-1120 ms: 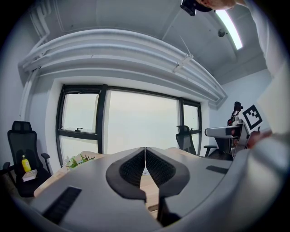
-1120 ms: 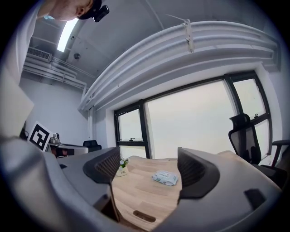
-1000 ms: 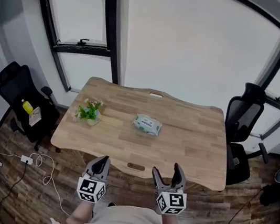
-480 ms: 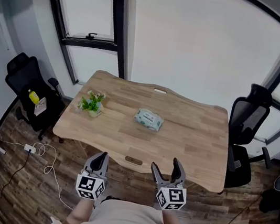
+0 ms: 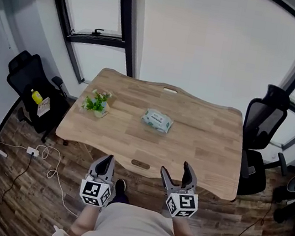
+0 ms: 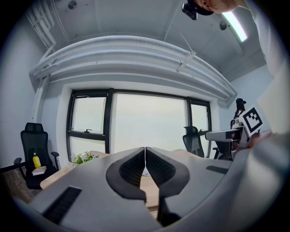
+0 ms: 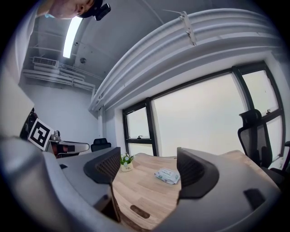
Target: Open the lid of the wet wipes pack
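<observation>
— What fills most of the head view?
— A wooden table (image 5: 150,137), its near edge just ahead of both grippers. A black office chair (image 5: 30,81) stands off its left end. A second chair (image 5: 262,120) stands off its right end, with its lower part cut off by the tabletop.
— And the grippers?
— Both are held low, short of the table and touching nothing. The left gripper (image 5: 105,161) has its jaws pressed together with nothing between them, and in its own view they block the middle of the table. The right gripper (image 5: 176,170) is spread wide and empty.
— Where is the wet wipes pack?
— The wet wipes pack (image 5: 157,120) lies flat near the table's middle, well apart from both grippers. The right gripper view frames it between the parted jaws. It is too small to tell whether the lid is up or down.
— Anything smaller?
— A small potted plant (image 5: 96,103) sits toward the table's left end, apart from the pack. A yellow bottle (image 5: 37,97) rests on the left chair's seat, its label unreadable.
</observation>
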Available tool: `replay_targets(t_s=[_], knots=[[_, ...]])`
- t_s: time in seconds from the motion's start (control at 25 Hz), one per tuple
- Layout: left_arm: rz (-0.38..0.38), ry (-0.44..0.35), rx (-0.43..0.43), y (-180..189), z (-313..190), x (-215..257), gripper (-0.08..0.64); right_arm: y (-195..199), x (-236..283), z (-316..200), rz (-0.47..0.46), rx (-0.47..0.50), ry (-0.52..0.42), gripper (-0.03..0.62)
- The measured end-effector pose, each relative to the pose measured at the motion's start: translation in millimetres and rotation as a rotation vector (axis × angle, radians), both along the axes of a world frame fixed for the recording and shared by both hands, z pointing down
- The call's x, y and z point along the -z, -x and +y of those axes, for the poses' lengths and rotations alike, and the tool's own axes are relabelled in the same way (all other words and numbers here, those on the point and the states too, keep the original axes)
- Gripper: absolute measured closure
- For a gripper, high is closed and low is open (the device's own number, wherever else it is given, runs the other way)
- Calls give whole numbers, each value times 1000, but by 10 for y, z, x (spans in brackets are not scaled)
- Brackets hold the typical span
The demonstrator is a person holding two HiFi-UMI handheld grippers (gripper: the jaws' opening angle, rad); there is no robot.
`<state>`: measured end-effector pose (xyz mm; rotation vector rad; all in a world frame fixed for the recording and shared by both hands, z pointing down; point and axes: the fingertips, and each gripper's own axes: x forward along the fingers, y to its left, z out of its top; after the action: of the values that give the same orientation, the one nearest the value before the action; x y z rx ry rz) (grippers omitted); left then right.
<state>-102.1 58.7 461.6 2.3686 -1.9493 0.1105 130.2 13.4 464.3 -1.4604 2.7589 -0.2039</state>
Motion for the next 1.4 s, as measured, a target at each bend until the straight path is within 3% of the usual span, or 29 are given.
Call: replay_targets(t_s=[0.32, 0.68, 1.08, 1.4], knots=[[9, 12, -42, 173, -466, -89, 538, 216, -60, -395, 11, -25, 9, 216], [21, 42, -139, 534, -1450, -214, 538, 618, -152, -1204, 38, -91, 41, 216], [17, 76, -306, 905, -2529, -234, 538, 1070, -86, -2098, 86, -204, 60, 218], [19, 125, -425, 894, -3031, -424, 538, 1180, -186, -2453, 116, -278, 106, 219]])
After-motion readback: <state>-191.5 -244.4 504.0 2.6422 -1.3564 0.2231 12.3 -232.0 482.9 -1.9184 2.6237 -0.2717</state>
